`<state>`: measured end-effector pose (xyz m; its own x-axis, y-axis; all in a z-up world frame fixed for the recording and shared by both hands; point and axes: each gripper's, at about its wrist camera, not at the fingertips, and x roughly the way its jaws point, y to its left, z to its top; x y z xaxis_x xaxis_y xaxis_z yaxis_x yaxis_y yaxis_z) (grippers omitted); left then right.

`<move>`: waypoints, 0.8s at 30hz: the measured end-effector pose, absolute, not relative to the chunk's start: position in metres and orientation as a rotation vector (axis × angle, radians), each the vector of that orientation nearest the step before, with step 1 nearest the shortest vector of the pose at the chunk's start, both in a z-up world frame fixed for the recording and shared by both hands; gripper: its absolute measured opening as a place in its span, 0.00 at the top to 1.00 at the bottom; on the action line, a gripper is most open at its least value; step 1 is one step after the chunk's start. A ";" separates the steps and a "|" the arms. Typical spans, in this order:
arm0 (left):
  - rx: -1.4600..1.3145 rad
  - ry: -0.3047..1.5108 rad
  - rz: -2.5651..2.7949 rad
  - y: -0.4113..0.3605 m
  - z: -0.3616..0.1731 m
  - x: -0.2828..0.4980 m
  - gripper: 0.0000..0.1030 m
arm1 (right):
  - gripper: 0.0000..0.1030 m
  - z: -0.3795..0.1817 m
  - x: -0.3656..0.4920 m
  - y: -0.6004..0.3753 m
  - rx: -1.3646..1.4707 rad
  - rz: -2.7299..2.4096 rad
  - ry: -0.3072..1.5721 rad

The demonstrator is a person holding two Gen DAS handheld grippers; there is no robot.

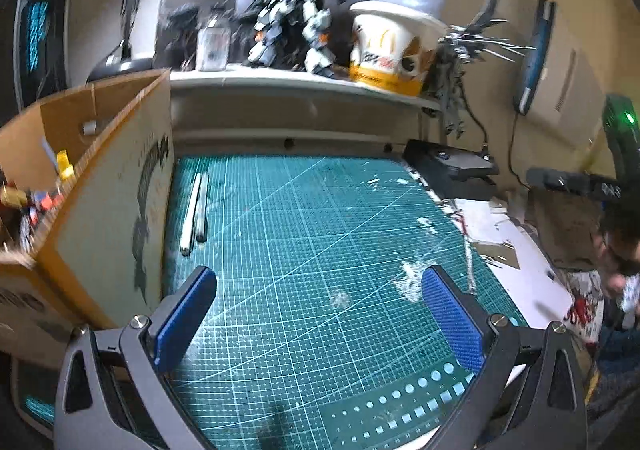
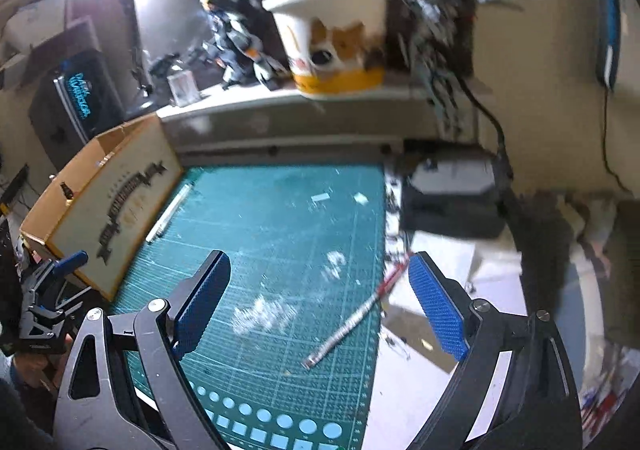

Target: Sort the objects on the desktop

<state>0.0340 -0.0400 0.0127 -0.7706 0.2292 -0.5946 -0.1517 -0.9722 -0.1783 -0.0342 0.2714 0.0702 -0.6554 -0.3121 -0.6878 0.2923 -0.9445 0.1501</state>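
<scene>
Hovering wide-jawed over the cutting mat, both grippers hold nothing.

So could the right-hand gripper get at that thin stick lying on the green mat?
Probably yes. The right gripper is open, and the thin stick lies flat on the green mat between its fingers, with nothing over it but small white scraps nearby.

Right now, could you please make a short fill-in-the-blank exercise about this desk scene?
1. Both tongs, left tongs and right tongs, are ____.
2. The cutting mat is ____ in colour.
3. The two white pens lie beside the ____ box.
4. The paper bucket stands on the ____.

Missing words: open; green; cardboard; shelf
</scene>
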 end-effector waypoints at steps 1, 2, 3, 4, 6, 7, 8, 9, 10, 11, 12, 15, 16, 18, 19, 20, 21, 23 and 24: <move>-0.967 -0.195 2.777 -0.041 0.008 0.031 0.00 | 0.12 0.066 -0.035 0.272 1.097 -2.581 -0.045; -0.977 -0.196 2.778 -0.040 0.006 0.029 0.00 | 0.13 0.061 -0.035 0.271 1.109 -2.565 -0.050; -0.980 -0.187 2.776 -0.038 0.005 0.028 0.00 | 0.13 0.057 -0.035 0.269 1.116 -2.552 -0.052; -0.983 -0.178 2.775 -0.036 0.005 0.027 0.00 | 0.13 0.054 -0.036 0.265 1.123 -2.538 -0.046; -0.985 -0.160 2.786 -0.033 0.006 0.026 0.00 | 0.13 0.047 -0.039 0.255 1.139 -2.503 -0.029; -0.985 -0.149 2.791 -0.032 0.007 0.025 0.00 | 0.13 0.044 -0.040 0.250 1.145 -2.485 -0.020; -0.984 -0.139 2.797 -0.030 0.008 0.024 0.00 | 0.13 0.042 -0.042 0.245 1.146 -2.469 -0.015; -0.978 -0.132 2.803 -0.029 0.009 0.024 0.00 | 0.13 0.040 -0.043 0.241 1.146 -2.455 -0.010; -0.973 -0.124 2.808 -0.028 0.010 0.023 0.00 | 0.13 0.039 -0.045 0.236 1.146 -2.439 -0.009; -0.970 -0.116 2.813 -0.027 0.011 0.024 0.00 | 0.13 0.037 -0.049 0.230 1.146 -2.423 -0.008; -0.969 -0.110 2.816 -0.026 0.011 0.023 0.00 | 0.13 0.036 -0.053 0.225 1.146 -2.407 -0.008; -0.956 -0.082 2.826 -0.024 0.014 0.025 0.00 | 0.16 0.032 -0.063 0.209 1.145 -2.359 -0.007; -0.948 -0.079 2.820 -0.024 0.016 0.026 0.00 | 0.17 0.030 -0.067 0.204 1.145 -2.343 -0.006; -0.911 -0.107 2.768 -0.026 0.020 0.032 0.00 | 0.25 0.027 -0.074 0.193 1.144 -2.311 -0.005; -0.891 -0.125 2.750 -0.027 0.023 0.036 0.00 | 0.27 0.026 -0.078 0.188 1.144 -2.295 -0.005; -0.871 -0.142 2.731 -0.029 0.026 0.041 0.00 | 0.35 0.024 -0.084 0.178 1.147 -2.264 -0.013; -0.854 -0.152 2.723 -0.031 0.029 0.045 0.00 | 0.45 0.021 -0.090 0.166 1.153 -2.237 -0.013; -0.831 -0.135 2.772 -0.036 0.035 0.053 0.00 | 0.57 0.013 -0.098 0.141 1.167 -2.197 0.002; -0.814 -0.133 2.803 -0.040 0.038 0.057 0.00 | 0.59 0.009 -0.102 0.128 1.173 -2.177 0.009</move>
<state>0.0574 -0.0398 0.0380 -0.8226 0.2339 -0.5183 -0.1837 -0.9719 -0.1470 -0.1017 0.1277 0.0094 -0.3831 -0.5423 -0.7477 0.5488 -0.7848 0.2880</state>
